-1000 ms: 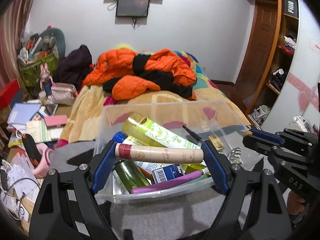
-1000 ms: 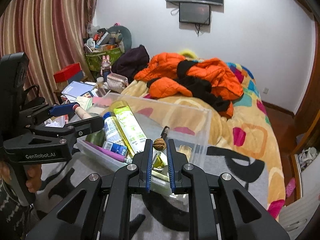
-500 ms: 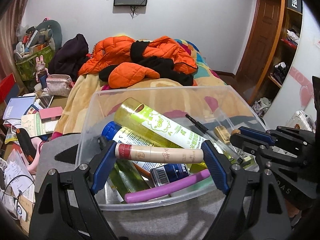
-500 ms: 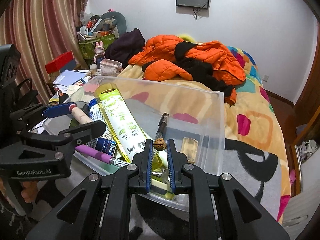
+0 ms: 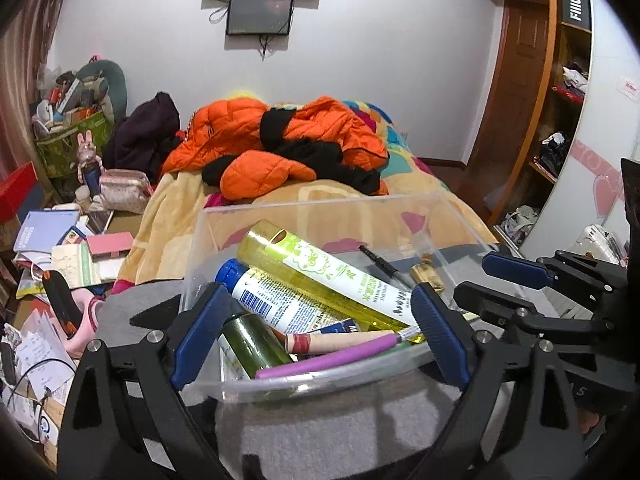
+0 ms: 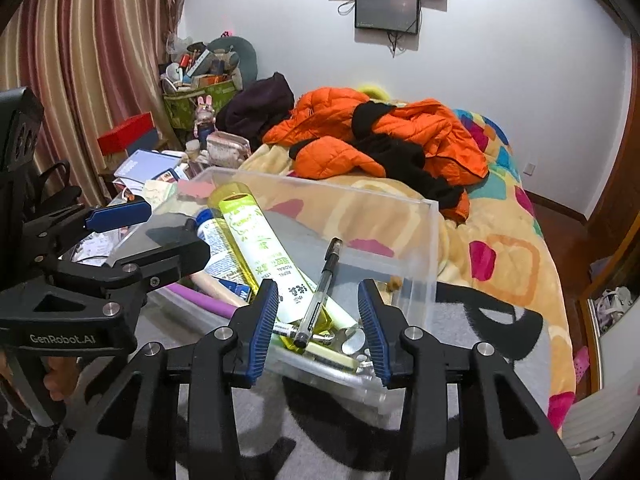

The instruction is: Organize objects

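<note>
A clear plastic bin sits on a grey blanket, holding a yellow bottle, a blue-capped white tube, a green bottle, a purple stick and a pen. My left gripper hangs over the bin's near edge. Its jaws are opening and hold nothing. A beige tube with a red band lies loose in the bin below them. My right gripper is over the bin's near right corner, jaws opening and empty. A small brown nut lies by the bin's right wall.
Behind the bin the bed carries orange jackets. A cluttered side table with books and papers is at the left. A wooden wardrobe with shelves stands at the right. Each gripper shows in the other's view, close beside the bin.
The left jaws widened and the beige tube dropped from them into the bin. The right jaws parted, and the brown nut is no longer between them.
</note>
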`<action>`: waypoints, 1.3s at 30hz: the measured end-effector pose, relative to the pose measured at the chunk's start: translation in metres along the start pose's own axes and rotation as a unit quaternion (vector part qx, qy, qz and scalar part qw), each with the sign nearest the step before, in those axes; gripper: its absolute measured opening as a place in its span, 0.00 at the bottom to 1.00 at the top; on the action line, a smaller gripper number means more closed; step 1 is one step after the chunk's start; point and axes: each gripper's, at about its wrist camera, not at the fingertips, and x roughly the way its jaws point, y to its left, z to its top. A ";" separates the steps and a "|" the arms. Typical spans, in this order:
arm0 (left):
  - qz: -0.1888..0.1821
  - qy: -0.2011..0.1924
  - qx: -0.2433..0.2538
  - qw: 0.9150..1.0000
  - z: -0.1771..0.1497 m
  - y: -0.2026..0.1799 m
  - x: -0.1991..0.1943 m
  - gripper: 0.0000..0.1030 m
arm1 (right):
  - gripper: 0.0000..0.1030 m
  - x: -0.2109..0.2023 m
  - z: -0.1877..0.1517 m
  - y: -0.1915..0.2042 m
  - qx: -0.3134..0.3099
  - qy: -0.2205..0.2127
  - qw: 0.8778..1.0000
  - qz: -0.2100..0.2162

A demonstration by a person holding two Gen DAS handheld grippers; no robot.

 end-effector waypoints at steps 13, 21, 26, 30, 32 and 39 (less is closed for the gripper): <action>-0.008 -0.011 -0.019 1.000 -0.025 0.002 -0.032 0.95 | 0.65 -0.043 -0.018 0.002 0.015 -0.044 0.999 -0.008; -0.001 -0.021 -0.017 1.000 -0.038 -0.004 -0.041 0.95 | 0.67 -0.055 -0.035 0.005 0.031 -0.052 0.998 -0.011; 0.004 -0.023 -0.008 1.000 -0.045 -0.011 -0.042 0.95 | 0.67 -0.054 -0.042 0.003 0.042 -0.051 0.998 -0.008; 0.007 -0.026 0.006 1.000 -0.050 -0.019 -0.044 0.96 | 0.67 -0.054 -0.044 0.002 0.046 -0.051 0.998 -0.006; 0.005 -0.026 0.007 1.000 -0.052 -0.021 -0.044 0.96 | 0.67 -0.054 -0.046 0.001 0.049 -0.051 0.997 -0.004; 0.005 -0.026 0.004 1.000 -0.054 -0.023 -0.044 0.97 | 0.67 -0.053 -0.049 0.003 0.050 -0.050 0.997 -0.003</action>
